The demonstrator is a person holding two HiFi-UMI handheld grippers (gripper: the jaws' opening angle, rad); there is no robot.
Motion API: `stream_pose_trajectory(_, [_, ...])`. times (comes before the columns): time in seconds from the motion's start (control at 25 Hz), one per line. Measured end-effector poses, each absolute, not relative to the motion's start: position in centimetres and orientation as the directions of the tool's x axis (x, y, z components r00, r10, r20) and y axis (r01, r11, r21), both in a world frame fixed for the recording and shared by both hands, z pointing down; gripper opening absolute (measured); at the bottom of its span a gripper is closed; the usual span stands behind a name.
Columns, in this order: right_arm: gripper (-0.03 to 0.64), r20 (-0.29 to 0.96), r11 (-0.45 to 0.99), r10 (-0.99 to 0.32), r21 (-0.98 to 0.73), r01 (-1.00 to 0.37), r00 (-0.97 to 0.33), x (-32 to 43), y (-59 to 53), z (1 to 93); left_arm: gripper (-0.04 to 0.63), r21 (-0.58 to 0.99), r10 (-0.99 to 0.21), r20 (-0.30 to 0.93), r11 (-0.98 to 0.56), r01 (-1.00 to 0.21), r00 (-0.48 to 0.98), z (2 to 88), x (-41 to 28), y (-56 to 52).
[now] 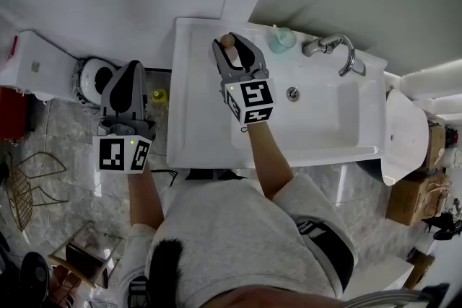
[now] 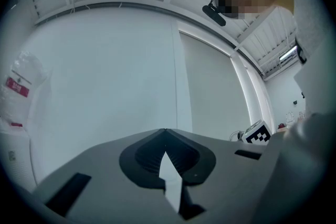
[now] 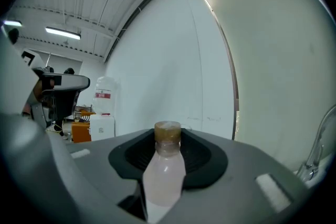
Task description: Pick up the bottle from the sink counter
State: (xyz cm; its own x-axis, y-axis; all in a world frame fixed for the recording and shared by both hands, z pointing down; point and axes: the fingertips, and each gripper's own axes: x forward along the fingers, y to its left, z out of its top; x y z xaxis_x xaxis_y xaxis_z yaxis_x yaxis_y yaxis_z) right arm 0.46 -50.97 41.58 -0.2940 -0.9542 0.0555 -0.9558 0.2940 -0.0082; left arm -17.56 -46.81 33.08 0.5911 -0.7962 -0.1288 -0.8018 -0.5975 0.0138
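A small bottle (image 3: pixel 165 173) of pale pink liquid with a brown cap stands upright between the jaws of my right gripper (image 3: pixel 168 140), which is shut on its body. In the head view only the bottle's cap (image 1: pixel 228 40) shows, between the dark fingers of that gripper (image 1: pixel 233 48) over the back left part of the white sink counter (image 1: pixel 195 104). Whether the bottle's base touches the counter is hidden. My left gripper (image 1: pixel 128 72) hangs left of the counter over the floor, shut and holding nothing; its gripper view (image 2: pixel 166 136) faces a bare white wall.
The sink basin (image 1: pixel 325 122) lies right of my right gripper, with a chrome faucet (image 1: pixel 338 50) and a teal soap bottle (image 1: pixel 281 39) at the back. A white toilet (image 1: pixel 92 78) and a small yellow object (image 1: pixel 158 94) sit on the floor left of the counter.
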Motion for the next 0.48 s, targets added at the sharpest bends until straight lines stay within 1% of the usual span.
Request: stream_pose_trajectory(0.48, [0.153,0.005,0.305,-0.952,0.026,-0.952,-0.305,4.5,-43.3,36.2,0.008,-0.001,-0.794,-0.194,-0.587,-0.810,0.576,30.2,-13.9,-41.6])
